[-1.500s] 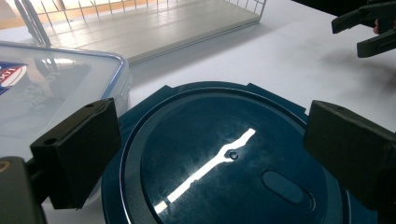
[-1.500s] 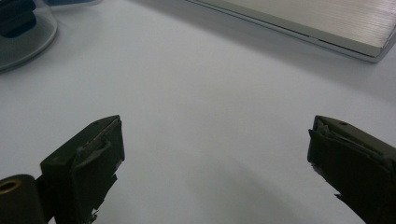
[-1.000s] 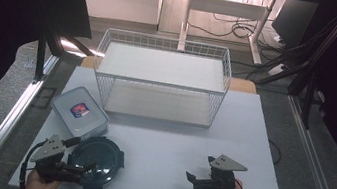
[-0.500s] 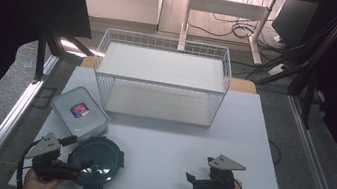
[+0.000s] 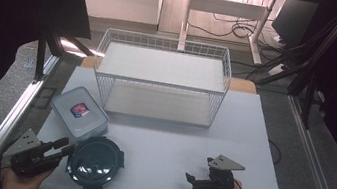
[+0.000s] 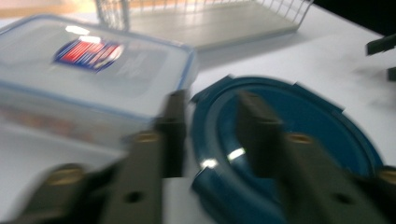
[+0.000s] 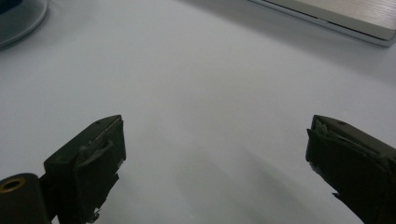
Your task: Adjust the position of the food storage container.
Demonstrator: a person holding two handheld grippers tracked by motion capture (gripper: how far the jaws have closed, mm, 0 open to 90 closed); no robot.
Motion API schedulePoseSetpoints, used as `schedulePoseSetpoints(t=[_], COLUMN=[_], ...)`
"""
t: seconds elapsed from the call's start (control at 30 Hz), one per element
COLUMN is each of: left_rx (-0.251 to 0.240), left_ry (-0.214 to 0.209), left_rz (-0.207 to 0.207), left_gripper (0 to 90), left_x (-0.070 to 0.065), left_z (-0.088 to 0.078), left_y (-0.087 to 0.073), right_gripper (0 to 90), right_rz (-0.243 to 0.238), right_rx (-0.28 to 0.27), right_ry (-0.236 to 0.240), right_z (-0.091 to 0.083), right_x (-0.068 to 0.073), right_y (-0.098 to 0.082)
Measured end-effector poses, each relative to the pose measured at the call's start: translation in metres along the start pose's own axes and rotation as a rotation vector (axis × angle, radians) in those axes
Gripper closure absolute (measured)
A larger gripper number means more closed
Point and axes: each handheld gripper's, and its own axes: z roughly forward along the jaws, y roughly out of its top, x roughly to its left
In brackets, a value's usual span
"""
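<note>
Left gripper view puts the round blue container (image 6: 289,140) right in front of me: its near rim runs up between my two jaws, one on the outside of the rim and the other over the inside of the lid. The picture is smeared, so I cannot tell whether the pads actually press on the rim; the jaws have just been closing, with that rim between them, and a gap still stands between them. From the high view the blue container (image 5: 95,162) lies on the white table (image 5: 251,137) near its front left corner, and my left gripper (image 5: 61,148) comes at it from the left, its tips at the container's left edge. Just behind it, touching or nearly so, sits the clear rectangular box (image 5: 80,113) with a red and blue label on its lid. Farther back, at the middle of the table, stands the white wire rack (image 5: 161,81). My right gripper (image 5: 197,178) rests well apart, at the front right, and in the right gripper view its fingers (image 7: 100,154) are spread wide over bare table with nothing between them.
</note>
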Motion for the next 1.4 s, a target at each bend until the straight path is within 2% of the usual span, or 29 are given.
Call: schedulePoseSetpoints(t=[0.07, 0.13, 0.3, 0.57, 0.67, 0.77, 0.87, 0.9, 1.03, 1.1, 1.23, 1.4], left_rx=[0.036, 0.071, 0.162, 0.311, 0.359, 0.383, 0.408, 0.404, 0.399, 0.401, 0.401, 0.400], left_ry=[0.028, 0.038, 0.047, 0.036, 0.044, 0.013, 0.067, 0.063, 0.031, 0.022, -0.023, -0.045], left_rz=[0.013, 0.014, 0.012, -0.043, -0.024, -0.014, 0.012, 0.006, 0.001, 0.010, 0.024, 0.047], left_gripper=[81.8, 89.8, 90.0, 90.0, 90.0, 90.0, 90.0, 90.0, 90.0, 90.0, 90.0, 90.0], left_x=[0.003, 0.004, 0.000, -0.009, -0.014, -0.021, -0.029, -0.029, -0.028, -0.031, -0.038, -0.045], left_z=[-0.003, -0.004, -0.001, 0.010, 0.014, 0.019, 0.026, 0.027, 0.036, 0.042, 0.057, 0.075], left_y=[-0.004, -0.010, -0.021, -0.042, -0.043, -0.041, -0.039, -0.039, -0.034, -0.031, -0.024, -0.015], right_gripper=[5.0, 5.1, 5.3, 5.3, 5.4, 5.4, 5.4, 5.4, 5.4, 5.4, 5.4, 5.6], right_rz=[-0.002, -0.004, -0.011, -0.021, -0.025, -0.033, -0.035, -0.036, -0.037, -0.037, -0.035, -0.028], right_rx=[0.001, 0.003, 0.006, 0.011, 0.014, 0.017, 0.019, 0.020, 0.026, 0.027, 0.026, 0.029], right_ry=[-0.002, -0.006, -0.001, 0.011, 0.013, 0.015, 0.018, 0.019, 0.022, 0.021, 0.021, 0.031], right_z=[0.000, -0.001, 0.000, 0.001, 0.001, 0.001, 0.002, 0.002, 0.003, 0.003, 0.002, 0.002], right_x=[0.000, 0.000, 0.002, 0.006, 0.007, 0.009, 0.011, 0.011, 0.011, 0.011, 0.011, 0.012], right_y=[0.000, 0.000, 0.000, 0.001, 0.001, 0.002, 0.002, 0.002, 0.003, 0.003, 0.003, 0.004])
